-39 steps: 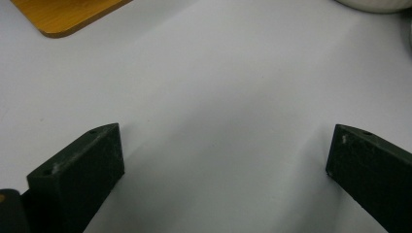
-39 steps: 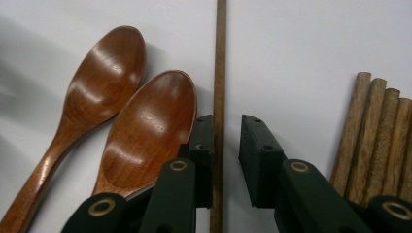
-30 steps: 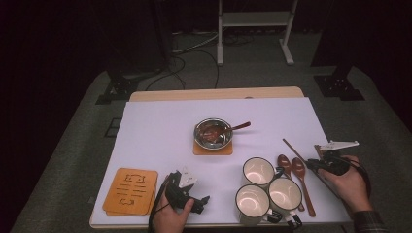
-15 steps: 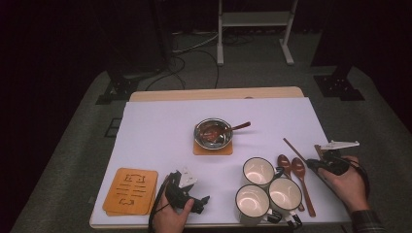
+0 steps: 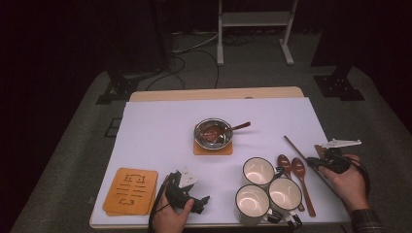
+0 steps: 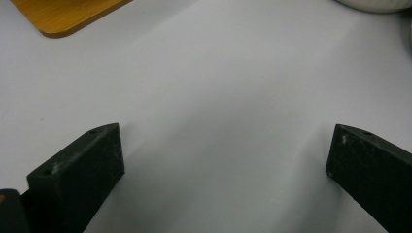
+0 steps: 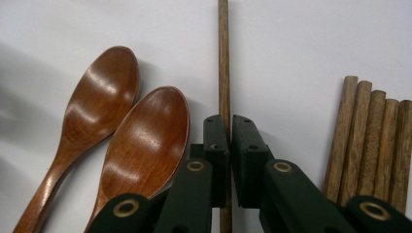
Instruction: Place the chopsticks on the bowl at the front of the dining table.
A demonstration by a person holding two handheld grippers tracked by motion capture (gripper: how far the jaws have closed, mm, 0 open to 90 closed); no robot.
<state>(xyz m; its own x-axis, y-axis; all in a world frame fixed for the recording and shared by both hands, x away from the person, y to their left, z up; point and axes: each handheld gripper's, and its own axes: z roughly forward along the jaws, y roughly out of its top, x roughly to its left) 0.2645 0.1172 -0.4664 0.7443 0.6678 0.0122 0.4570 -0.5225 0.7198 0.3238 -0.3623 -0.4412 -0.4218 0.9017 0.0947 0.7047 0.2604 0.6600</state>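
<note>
Wooden stick in the grip: the right gripper (image 7: pixel 229 141) has its black jaws pinched onto a single chopstick (image 7: pixel 223 63), which runs straight up between them and lies flat on the white table cover (image 7: pixel 301 39).
Closing: the jaws have just drawn in the last bit, and the stick sits squeezed between the pads.
Step in hand: by the look of it, the pick-up of one chopstick, grasp made, lift not yet begun.
Neighbours: two wooden spoons (image 7: pixel 145 141) lie just beside the jaws on one side; a bundle of further sticks (image 7: pixel 374 141) lies near on the other.
Left gripper: it (image 5: pixel 194 203) rests at the near edge of the table with jaws wide apart and nothing between them.
Farther out: three mugs (image 5: pixel 259 171), a metal bowl (image 5: pixel 213 132) with a spoon in it on a coaster, and an orange mat (image 5: pixel 131 190).
Next move, as a judgement: a straight, level lift, so the thin stick neither pivots in the pads nor nudges the nearer spoon.
</note>
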